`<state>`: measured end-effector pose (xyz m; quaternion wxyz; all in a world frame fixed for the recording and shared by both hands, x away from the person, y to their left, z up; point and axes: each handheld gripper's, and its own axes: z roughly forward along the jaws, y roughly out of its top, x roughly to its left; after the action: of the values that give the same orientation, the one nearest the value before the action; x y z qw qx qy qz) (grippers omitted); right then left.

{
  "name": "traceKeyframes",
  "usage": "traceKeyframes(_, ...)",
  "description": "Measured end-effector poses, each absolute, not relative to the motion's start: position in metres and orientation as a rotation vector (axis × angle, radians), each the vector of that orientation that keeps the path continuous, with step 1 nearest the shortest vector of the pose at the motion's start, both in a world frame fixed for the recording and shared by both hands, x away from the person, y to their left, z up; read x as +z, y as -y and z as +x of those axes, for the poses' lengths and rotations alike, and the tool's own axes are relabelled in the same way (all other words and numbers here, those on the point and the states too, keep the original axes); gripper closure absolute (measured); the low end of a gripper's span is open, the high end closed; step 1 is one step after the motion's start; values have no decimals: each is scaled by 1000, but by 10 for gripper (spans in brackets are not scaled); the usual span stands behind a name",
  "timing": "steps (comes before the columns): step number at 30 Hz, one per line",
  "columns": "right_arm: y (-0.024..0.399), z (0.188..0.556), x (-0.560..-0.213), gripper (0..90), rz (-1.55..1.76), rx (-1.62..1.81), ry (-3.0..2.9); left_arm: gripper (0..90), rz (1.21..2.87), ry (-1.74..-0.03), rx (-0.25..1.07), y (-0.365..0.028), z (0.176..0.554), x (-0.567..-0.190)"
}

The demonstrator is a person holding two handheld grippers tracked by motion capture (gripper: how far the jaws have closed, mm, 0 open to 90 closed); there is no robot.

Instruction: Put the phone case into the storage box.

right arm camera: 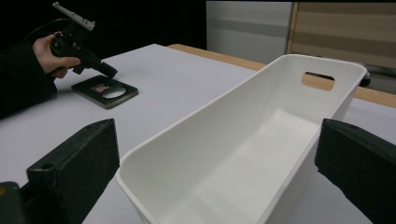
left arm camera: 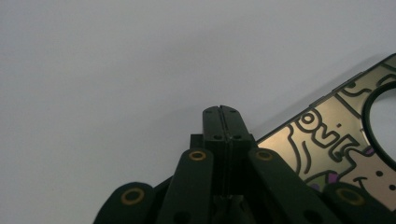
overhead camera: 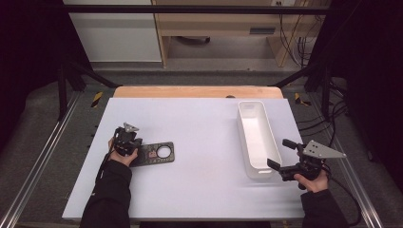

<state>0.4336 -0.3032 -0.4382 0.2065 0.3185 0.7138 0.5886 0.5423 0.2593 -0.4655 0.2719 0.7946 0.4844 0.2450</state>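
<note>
White laminate covers the table (overhead camera: 199, 180) at which you are working, with a strip of bare wood showing along its far edge. Your left gripper (overhead camera: 127, 140) is at the left side of the table, pointed down at the near-left end of a dark rectangular plate (overhead camera: 154, 153). The plate lies flat on the table and has a large round hole near its right end. In the left gripper view the plate (left arm camera: 327, 140) shows a glossy face printed with cartoon line art and some purple, and it lies just to the right of the gripper (left arm camera: 222, 112). The two jaws of that gripper are pressed together with no gap and nothing between them. Whether the tips touch the plate cannot be told from these views.

Your right gripper (overhead camera: 281, 154) is at the right side of the table, at the near end of a long white plastic bin (overhead camera: 256, 135). Its jaws are spread wide, one on each side of the bin's near end, and they do not press on it. In the right gripper view the bin (right arm camera: 261, 154) stands upright and empty, with a slot handle cut into its far wall. The bin and the plate are well apart.
</note>
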Motion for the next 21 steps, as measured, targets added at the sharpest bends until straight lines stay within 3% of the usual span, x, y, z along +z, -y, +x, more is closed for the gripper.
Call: traceKeyframes(21,304,433,-437,4,883,1648,-1984,894,2143,-1288,633,-259,518,-467)
